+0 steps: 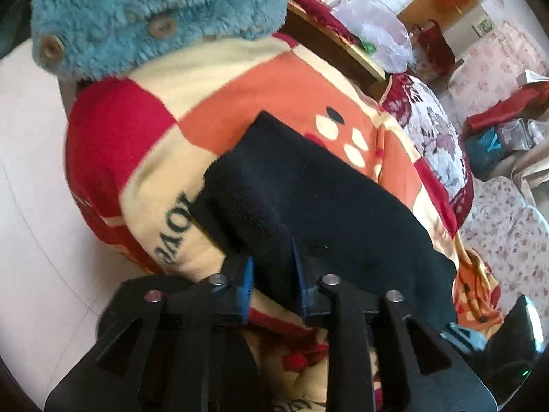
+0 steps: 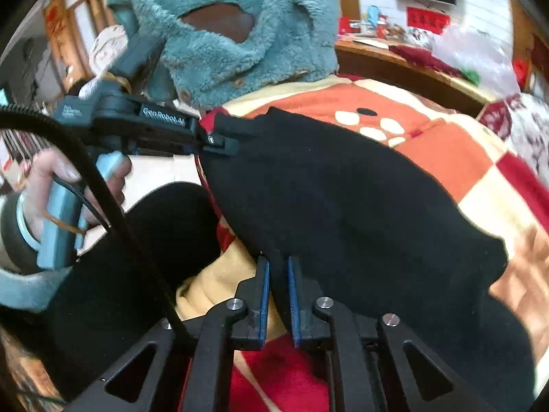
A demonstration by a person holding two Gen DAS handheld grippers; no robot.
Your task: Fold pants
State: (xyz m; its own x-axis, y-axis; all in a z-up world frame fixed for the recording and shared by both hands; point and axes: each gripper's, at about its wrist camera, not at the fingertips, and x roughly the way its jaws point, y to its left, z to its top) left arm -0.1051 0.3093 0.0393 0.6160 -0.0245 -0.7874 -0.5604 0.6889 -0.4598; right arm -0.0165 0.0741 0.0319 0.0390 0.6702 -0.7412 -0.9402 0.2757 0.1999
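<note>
**Pinching the pants at two points for a fold**

Working on black pants (image 1: pixel 326 206), spread over a checked blanket (image 1: pixel 240 96), just below a teal fleece jacket (image 1: pixel 154 17). Clenched on cloth with the left gripper (image 1: pixel 272 274), dark fabric filling the gap between its blue pads; in the right view, seen biting the pants' corner next to the jacket. Clenched likewise with the right gripper (image 2: pixel 278 295), on the near edge, fabric packed between the pads.

Probably mid-fold, with one edge pinched at two well-separated points. To do it well:

- Lift both ends together and level, keeping the edge taut and free of sag in the middle.
- Carry over toward the opposite edge and line up the hems before letting go.
- Watch for blanket caught along with the pants; impossible to tell from here.
- Expect soft, fleecy cloth, likely to cling and drag, so lift clear rather than slide.
- Keep off the jacket.

As for containers, only a clear plastic bag (image 1: pixel 381 34) on the far wooden ledge, well apart from the work. Something green inside, too blurred to name
</note>
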